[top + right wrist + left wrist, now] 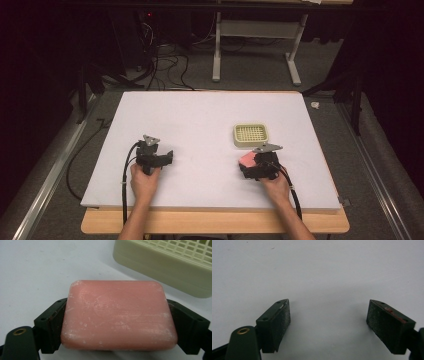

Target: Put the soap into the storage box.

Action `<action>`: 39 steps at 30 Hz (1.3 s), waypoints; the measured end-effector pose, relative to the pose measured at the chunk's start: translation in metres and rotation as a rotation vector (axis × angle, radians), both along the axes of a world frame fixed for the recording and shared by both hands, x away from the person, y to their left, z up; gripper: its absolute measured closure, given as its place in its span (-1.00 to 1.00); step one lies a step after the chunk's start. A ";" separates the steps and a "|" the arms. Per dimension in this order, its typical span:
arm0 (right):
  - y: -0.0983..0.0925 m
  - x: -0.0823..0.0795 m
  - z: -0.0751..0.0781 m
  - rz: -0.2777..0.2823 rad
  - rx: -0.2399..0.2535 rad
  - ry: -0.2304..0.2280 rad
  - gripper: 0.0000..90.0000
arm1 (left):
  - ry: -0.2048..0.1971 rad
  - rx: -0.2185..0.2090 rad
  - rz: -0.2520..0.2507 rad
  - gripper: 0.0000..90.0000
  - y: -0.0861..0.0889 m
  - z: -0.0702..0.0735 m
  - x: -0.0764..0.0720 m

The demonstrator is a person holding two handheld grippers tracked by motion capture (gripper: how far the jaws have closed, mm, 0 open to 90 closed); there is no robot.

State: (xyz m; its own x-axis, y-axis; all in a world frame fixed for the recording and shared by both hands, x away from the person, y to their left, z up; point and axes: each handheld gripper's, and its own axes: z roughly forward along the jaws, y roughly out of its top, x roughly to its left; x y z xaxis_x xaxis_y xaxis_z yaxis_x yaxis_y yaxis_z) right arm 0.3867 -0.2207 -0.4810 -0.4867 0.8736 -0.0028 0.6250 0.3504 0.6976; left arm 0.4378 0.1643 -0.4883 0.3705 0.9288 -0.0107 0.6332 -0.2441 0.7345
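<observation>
A white surface (200, 125) carries the scene, with a strip of bare wood showing along its near edge. The right claw (117, 322) is clamped on a pink bar of soap (118, 315), one black jaw pressed against each short side of the bar; the bar lies flat between them, its broad face up and marked with pale scuffs. In the high view the same soap (247, 159) peeks out at the far-left side of the right claw (256, 167), toward the near right of the surface. Just beyond it, on the far side, stands a cream soap dish (251, 135) with a grid top, close to the bar but apart from it; in the right gripper view the soap dish (162, 265) fills the far right corner. The left claw (328, 320) stands wide, its two jaws spread well apart over bare white surface with nothing between them. In the high view the left claw (167, 157) sits toward the near left, well apart from the right one, each held by a hand coming in from the near edge.
</observation>
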 end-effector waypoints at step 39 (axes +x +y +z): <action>-0.031 -0.006 0.036 -0.057 0.157 -0.042 -0.69 | 0.000 0.001 0.000 -0.56 0.000 0.000 0.000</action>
